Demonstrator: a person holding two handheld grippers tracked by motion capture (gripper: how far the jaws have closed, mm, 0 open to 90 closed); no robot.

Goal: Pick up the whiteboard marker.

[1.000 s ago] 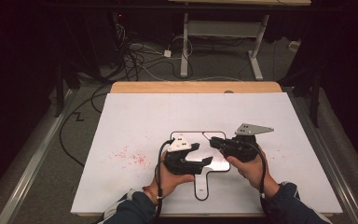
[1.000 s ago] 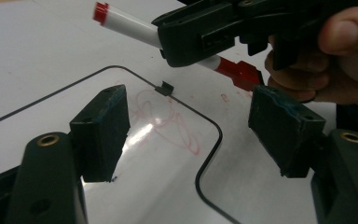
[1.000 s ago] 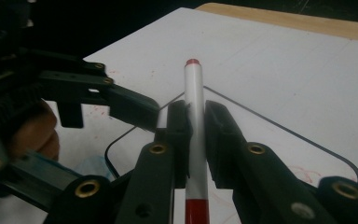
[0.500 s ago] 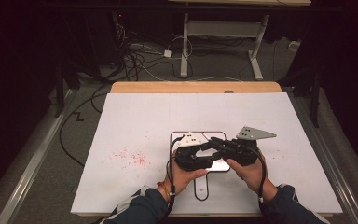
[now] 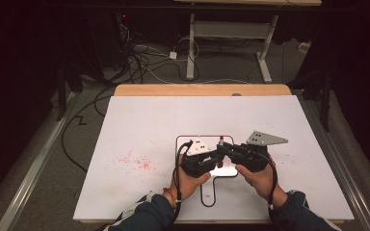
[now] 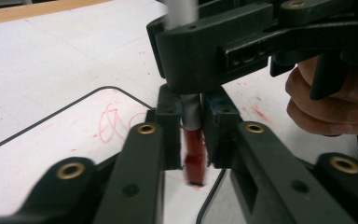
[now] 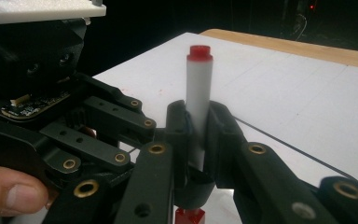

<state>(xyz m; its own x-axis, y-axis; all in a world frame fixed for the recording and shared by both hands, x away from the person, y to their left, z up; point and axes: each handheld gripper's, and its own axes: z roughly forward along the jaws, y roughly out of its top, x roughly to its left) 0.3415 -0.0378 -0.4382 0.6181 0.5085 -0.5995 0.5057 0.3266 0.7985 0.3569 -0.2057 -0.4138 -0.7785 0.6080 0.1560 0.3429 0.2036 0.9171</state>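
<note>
A marker with a white barrel [image 7: 199, 84] and a red tip at its top stands upright over the white table [image 5: 149, 120]. My right gripper [image 7: 198, 135] is shut on the barrel. My left gripper [image 6: 193, 140] comes in from the opposite side. Its jaws have just been closing and now press on the marker's red cap [image 6: 195, 154] at the lower end. In the high view the marker [image 5: 220, 143] rises between the two grippers, the left gripper [image 5: 217, 157] and the right gripper [image 5: 224, 150] meeting nose to nose above a black outline [image 5: 207, 192] drawn on the table.
Red scribbles [image 6: 114, 123] lie inside the outline and red specks [image 5: 137, 161] lie left of it. A wooden strip [image 5: 202, 90] edges the table's far side. Cables [image 5: 139, 57] and desk legs [image 5: 191, 48] are on the floor beyond.
My left gripper has moved in against the right one, and its jaws have closed on the marker's red cap. The right gripper has kept still with the marker in it.
</note>
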